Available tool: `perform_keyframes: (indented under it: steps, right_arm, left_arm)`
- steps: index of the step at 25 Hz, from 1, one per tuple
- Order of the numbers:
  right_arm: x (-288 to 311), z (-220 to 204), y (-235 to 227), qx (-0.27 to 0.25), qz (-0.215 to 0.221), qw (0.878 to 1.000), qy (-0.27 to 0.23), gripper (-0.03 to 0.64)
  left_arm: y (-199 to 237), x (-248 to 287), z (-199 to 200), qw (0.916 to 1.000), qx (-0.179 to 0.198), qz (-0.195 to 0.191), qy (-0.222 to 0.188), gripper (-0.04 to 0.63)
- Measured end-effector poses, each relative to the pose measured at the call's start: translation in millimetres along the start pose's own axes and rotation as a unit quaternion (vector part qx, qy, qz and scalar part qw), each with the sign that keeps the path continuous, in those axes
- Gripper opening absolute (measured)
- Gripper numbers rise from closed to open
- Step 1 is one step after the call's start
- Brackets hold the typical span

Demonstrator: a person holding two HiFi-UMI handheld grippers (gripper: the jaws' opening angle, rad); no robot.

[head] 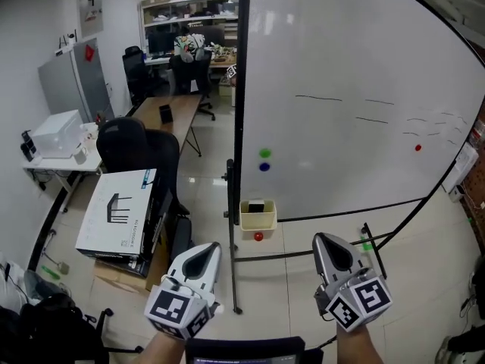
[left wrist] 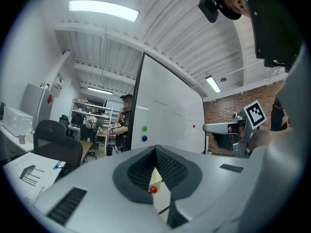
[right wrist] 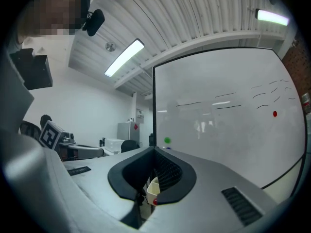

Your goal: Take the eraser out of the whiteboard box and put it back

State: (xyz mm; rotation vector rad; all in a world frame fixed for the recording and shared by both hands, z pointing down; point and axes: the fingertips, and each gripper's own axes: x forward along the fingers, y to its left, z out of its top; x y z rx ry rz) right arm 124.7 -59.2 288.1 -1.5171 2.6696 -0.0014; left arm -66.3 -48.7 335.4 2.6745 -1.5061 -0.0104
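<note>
Cream box [head: 258, 218] hangs at the lower left corner of the whiteboard [head: 356, 67], with a dark eraser [head: 256, 205] inside. The left gripper [head: 208, 252] and right gripper [head: 324, 243] are both closed, empty and well apart from it. Arriving with the jaws closed could knock the box loose.

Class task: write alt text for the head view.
The left claw and right claw, both shut and empty, face a whiteboard. A box at its lower left holds the eraser.
</note>
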Motion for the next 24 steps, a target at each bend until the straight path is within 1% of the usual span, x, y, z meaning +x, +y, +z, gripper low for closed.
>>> perform_keyframes:
  steps: [2, 5, 8, 15, 24]
  right_arm:
    - [-8, 1, -9, 0.003, 0.003, 1.0, -0.004, 0.02]
    - [-18, 1, -17, 0.008, 0.013, 1.0, -0.002, 0.02]
    - [-27, 5, -27, 0.007, 0.018, 1.0, -0.005, 0.02]
    - [-49, 13, -48, 0.005, 0.015, 1.0, -0.014, 0.02]
    - [-63, 9, -61, 0.012, 0.01, 1.0, -0.016, 0.02]
  left_arm:
    - [-10, 6, 4, 1.0, 0.005, 0.003, 0.001, 0.015]
    - [-26, 13, 11, 0.9999, 0.009, 0.004, -0.007, 0.015]
    - [-41, 20, 10, 0.9999, 0.011, 0.003, -0.004, 0.015]
    - [-71, 31, 8, 0.9999, 0.017, -0.002, 0.003, 0.015]
    - [-87, 34, 2, 0.9993, 0.033, -0.013, 0.009, 0.015]
